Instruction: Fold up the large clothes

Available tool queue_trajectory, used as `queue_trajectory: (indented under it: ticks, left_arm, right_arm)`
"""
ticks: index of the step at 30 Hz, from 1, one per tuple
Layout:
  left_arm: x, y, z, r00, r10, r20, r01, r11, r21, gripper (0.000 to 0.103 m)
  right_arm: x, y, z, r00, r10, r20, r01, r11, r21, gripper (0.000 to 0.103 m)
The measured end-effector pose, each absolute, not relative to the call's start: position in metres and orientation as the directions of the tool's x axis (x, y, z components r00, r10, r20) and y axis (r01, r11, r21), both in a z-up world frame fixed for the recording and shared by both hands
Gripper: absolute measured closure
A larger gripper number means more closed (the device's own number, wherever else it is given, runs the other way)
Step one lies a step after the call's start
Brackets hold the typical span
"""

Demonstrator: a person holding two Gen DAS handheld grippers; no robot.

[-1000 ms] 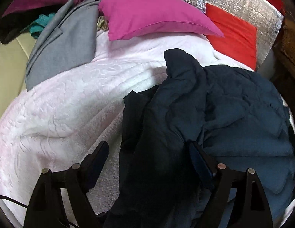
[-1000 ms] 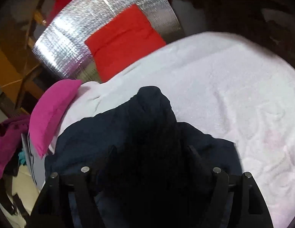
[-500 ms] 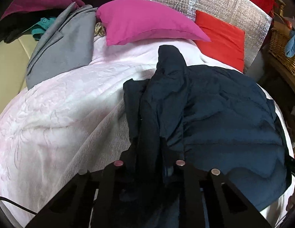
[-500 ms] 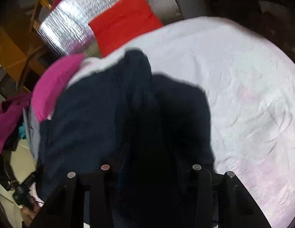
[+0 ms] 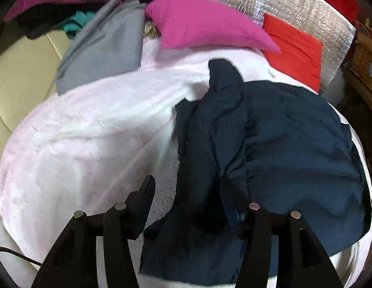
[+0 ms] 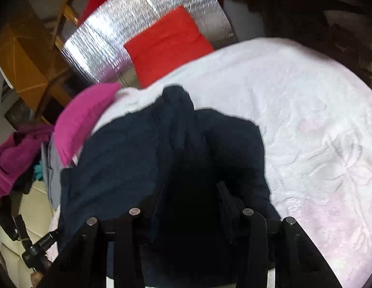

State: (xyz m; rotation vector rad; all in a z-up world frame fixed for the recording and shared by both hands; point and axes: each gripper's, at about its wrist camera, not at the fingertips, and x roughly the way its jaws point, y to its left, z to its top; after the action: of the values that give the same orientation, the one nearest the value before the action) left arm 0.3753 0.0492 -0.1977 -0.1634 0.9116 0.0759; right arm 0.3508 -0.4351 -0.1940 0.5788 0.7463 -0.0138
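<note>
On pale blanket, navy jacket; left gripper opening around it, right gripper seemingly clamping it.

light: dim, indoor | glare: foil panel at 1 o'clock | shadow: dark jacket folds nearly black | blur: slight motion smear | edges: fisheye bending, black corners

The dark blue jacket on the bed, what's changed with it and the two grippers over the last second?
The left gripper shut on the dark blue jacket half a second ago; now its jaws are opening, fabric loose between them. The right gripper closed on a fold. The jacket shifted slightly. The pink pillow and red cushion stayed put.
</note>
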Motion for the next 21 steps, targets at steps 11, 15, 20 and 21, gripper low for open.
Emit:
queue_trajectory:
  ticks: [11,15,20,21]
  left_arm:
    - [0.341,0.015,-0.214,0.582,0.098,-0.807,-0.037,0.995,0.094,0.022]
    - [0.350,0.024,-0.225,0.543,0.078,-0.836,-0.043,0.997,0.066,0.016]
    - [0.339,0.048,-0.206,0.580,-0.001,-0.815,-0.086,0.994,-0.062,0.016]
    - [0.337,0.050,-0.203,0.594,-0.002,-0.805,-0.087,0.994,-0.066,0.016]
  right_arm:
    - [0.344,-0.403,-0.198,0.675,0.289,-0.679,0.120,0.865,0.488,0.058]
    - [0.366,-0.401,-0.229,0.580,0.293,-0.760,0.189,0.859,0.476,0.060]
    - [0.354,-0.410,-0.215,0.610,0.345,-0.714,0.177,0.819,0.546,0.061]
    - [0.350,-0.414,-0.213,0.616,0.354,-0.703,0.179,0.807,0.563,0.061]
